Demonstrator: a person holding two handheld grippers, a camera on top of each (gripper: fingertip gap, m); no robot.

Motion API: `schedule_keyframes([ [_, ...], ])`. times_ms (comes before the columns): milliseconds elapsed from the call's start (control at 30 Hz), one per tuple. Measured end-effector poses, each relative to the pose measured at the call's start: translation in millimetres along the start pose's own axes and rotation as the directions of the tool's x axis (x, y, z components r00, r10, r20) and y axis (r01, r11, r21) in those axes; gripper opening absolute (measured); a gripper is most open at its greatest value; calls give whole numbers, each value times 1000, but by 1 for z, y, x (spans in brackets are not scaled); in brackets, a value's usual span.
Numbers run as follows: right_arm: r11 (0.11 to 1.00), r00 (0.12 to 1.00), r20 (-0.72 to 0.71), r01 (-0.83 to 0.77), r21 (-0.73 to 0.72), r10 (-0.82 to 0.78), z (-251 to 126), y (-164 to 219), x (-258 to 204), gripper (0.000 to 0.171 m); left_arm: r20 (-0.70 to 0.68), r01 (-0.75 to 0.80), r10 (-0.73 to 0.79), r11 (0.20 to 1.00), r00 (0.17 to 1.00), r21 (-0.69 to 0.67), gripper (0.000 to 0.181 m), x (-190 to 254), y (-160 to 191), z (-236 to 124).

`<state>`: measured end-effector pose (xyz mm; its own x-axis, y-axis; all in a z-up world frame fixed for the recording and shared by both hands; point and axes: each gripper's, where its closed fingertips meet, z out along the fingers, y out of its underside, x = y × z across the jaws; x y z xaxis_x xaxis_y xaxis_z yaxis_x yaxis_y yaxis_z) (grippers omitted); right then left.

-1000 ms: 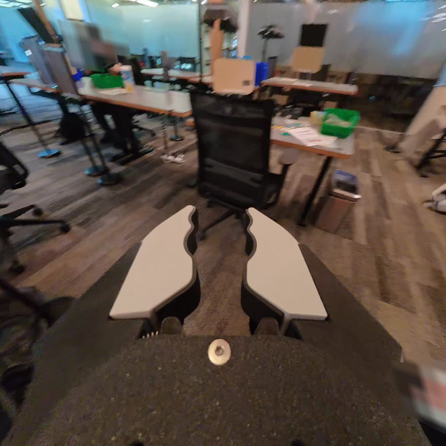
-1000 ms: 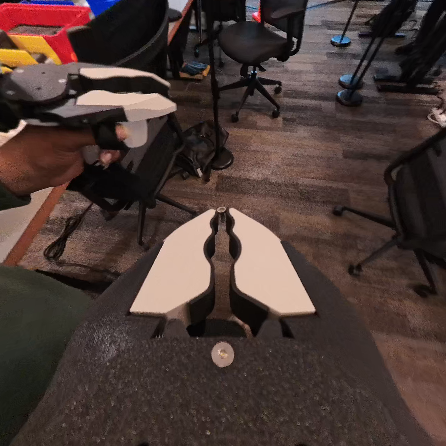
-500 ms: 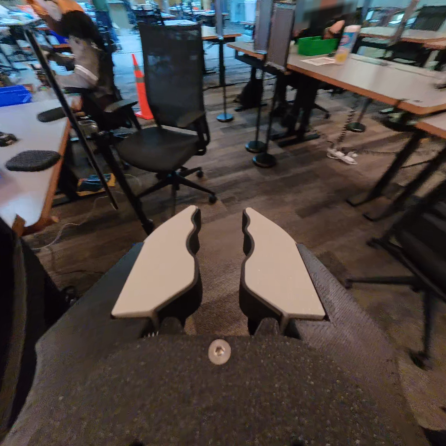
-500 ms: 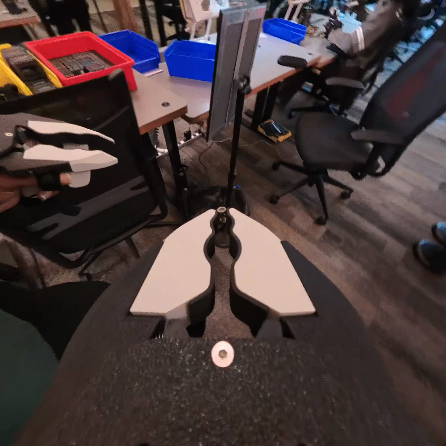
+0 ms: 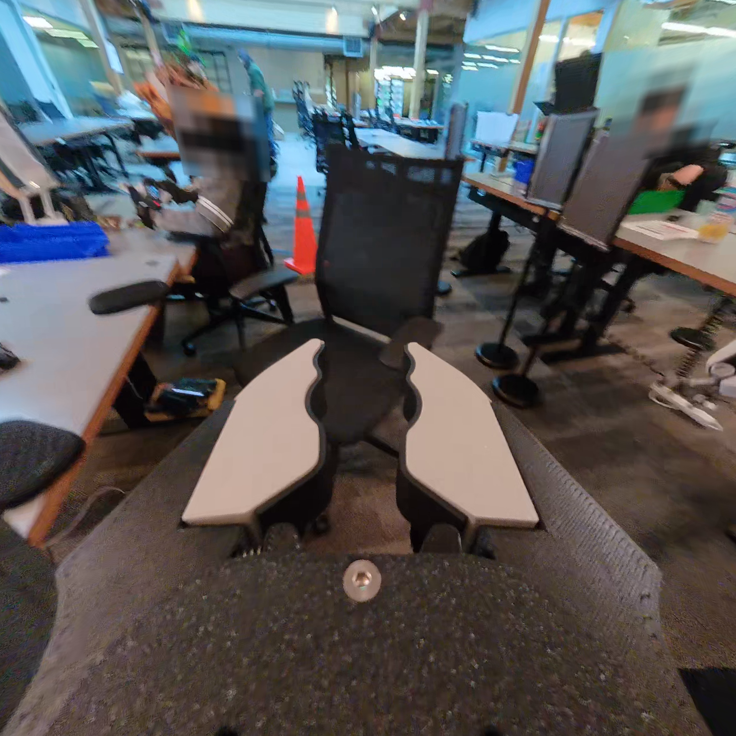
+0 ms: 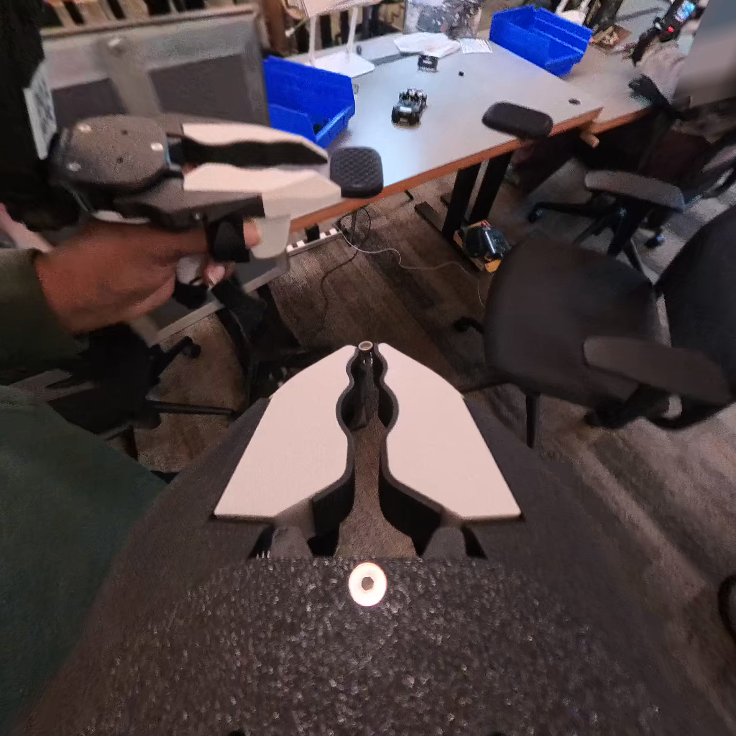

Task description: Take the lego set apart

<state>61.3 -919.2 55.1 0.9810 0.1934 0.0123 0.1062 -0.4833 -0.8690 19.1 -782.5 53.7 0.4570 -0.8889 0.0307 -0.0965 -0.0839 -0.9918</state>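
One lego car (image 6: 409, 105) beyond both jaws.

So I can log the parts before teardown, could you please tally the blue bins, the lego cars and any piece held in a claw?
blue bins: 2
lego car: 1
small dark piece, held in the right claw: 1
Total: 4
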Motion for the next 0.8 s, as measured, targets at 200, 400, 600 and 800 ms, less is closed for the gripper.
schedule_keyframes([
  [200,999,991,124,39,37,-43,126,-51,141,6,221,-52,54,999,974,-16,35,-115,-6,116],
  [400,994,947,305,81,78,-101,273,-131,244,6,516,30,14,996,857,-78,34,-243,3,177],
  [600,949,824,472,253,189,-314,415,-254,255,6,695,89,-10,993,719,-78,35,-364,-12,193],
  [800,917,742,540,302,261,-398,553,-320,222,6,807,87,-22,996,590,-37,32,-505,15,209],
])
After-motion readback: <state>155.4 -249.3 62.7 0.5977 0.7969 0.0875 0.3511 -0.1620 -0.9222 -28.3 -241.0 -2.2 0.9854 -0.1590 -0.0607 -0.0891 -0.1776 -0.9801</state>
